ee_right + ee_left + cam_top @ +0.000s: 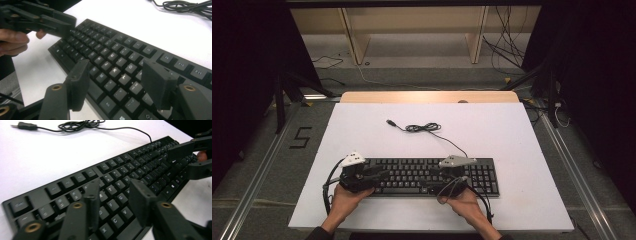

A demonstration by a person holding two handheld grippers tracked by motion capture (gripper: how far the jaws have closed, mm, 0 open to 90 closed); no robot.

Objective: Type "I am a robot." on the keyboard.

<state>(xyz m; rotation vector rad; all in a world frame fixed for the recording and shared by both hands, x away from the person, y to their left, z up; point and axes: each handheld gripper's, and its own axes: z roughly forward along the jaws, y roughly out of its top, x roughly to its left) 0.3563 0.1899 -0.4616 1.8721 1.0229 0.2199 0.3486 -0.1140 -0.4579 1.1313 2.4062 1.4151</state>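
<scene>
From the high view, a black keyboard lies across the near part of the white table top, its long side parallel to the near edge, with a strip of bare white between it and that edge. The left gripper sits over the keyboard's left end and the right gripper over its middle-right keys, jaw tips pointing toward each other; the person's left hand and right hand come in from the bottom. The keyboard's cable runs from its far edge to a loose coil and ends in a USB plug, well apart from both grippers. Wide open white lies beyond the keyboard and on both sides of it. In the left gripper view, the left gripper has its jaws partly apart above the letter keys with nothing between them; whether the tips touch the keys cannot be told. The keyboard runs diagonally, and the right gripper hangs over its far end. The coiled cable and plug lie on bare white beyond. In the right gripper view, the right gripper holds its jaws wide, straddling letter keys of the keyboard without clamping anything. The left gripper reaches over the far end, fingers behind it, and the cable shows at top right.
</scene>
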